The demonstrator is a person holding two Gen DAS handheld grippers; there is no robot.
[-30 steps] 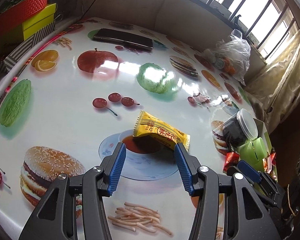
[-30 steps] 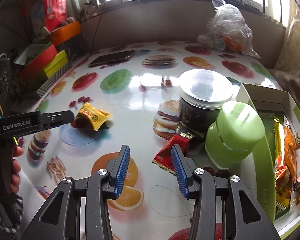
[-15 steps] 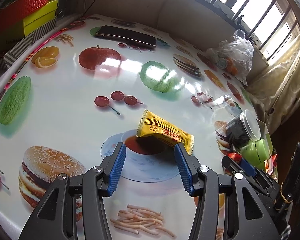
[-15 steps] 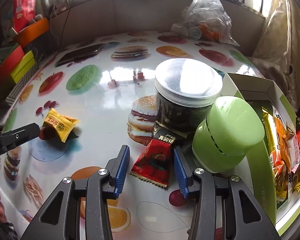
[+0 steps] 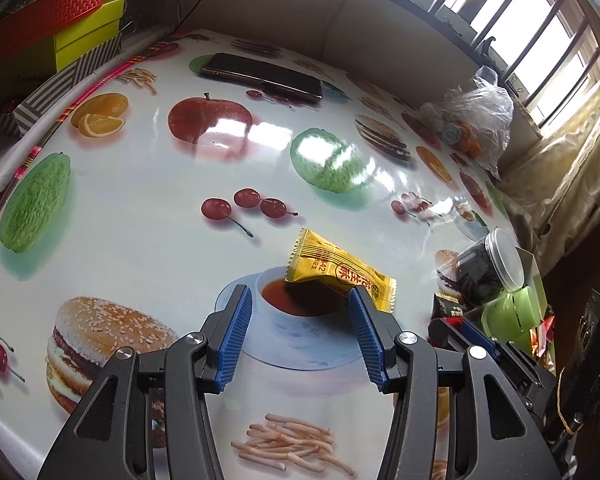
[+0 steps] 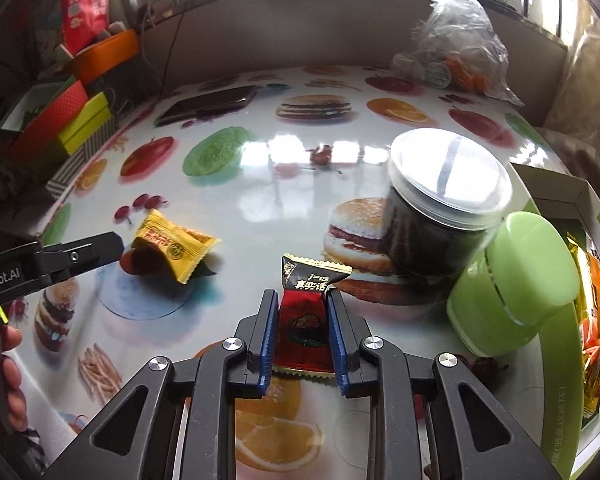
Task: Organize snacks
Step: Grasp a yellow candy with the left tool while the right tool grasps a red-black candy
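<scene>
Right gripper [image 6: 302,320] is closing on the red candy [image 6: 303,322]; jar [image 6: 440,216] and green cup [image 6: 512,284] at two o'clock, box [image 6: 560,200] of snacks beyond; left gripper [image 5: 300,320] wide open, holding nothing

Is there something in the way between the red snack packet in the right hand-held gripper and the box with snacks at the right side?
Yes. The green container lies on its side between the red snack packet and the box, with the dark jar just behind it. The right hand-held gripper is closing on the packet.
</scene>
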